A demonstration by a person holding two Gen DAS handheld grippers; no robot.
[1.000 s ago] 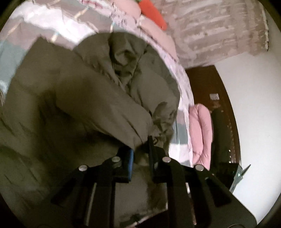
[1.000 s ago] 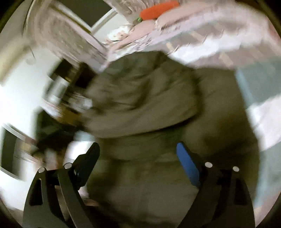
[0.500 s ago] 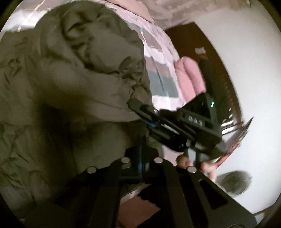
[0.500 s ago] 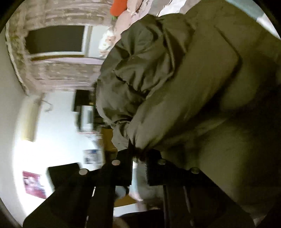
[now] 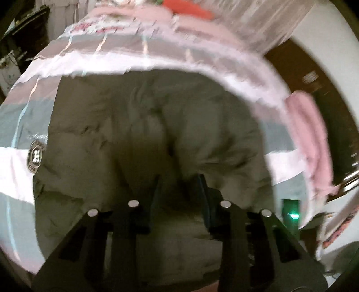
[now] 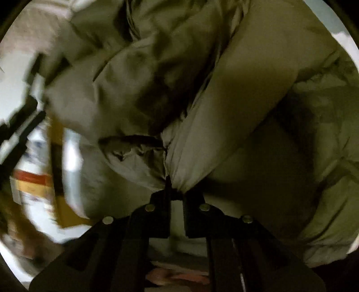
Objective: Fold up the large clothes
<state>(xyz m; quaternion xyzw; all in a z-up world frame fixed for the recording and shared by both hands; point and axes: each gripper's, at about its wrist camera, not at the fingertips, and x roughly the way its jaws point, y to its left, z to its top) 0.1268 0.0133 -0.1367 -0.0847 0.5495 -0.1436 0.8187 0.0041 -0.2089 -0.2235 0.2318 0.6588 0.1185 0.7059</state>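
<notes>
A big olive-green puffy jacket (image 5: pixel 143 134) lies on a striped bed cover (image 5: pixel 139 54), with a round badge (image 5: pixel 36 156) at its left edge. My left gripper (image 5: pixel 179 182) is open just above the jacket's near edge and holds nothing. In the right wrist view the same jacket (image 6: pixel 246 94) fills the frame, bunched in thick folds. My right gripper (image 6: pixel 177 191) is shut on a gathered fold of the jacket and holds it up.
Pink pillows (image 5: pixel 157 13) and a red cushion (image 5: pixel 190 10) lie at the head of the bed. A pink cloth (image 5: pixel 311 139) hangs at the bed's right side, by a dark wooden door (image 5: pixel 314 74). Blurred shelves and boxes (image 6: pixel 33 175) show left of the right gripper.
My left gripper has let go of the jacket and opened, and now faces the bed from the foot. My right gripper, open a second ago, has closed on a fold.
</notes>
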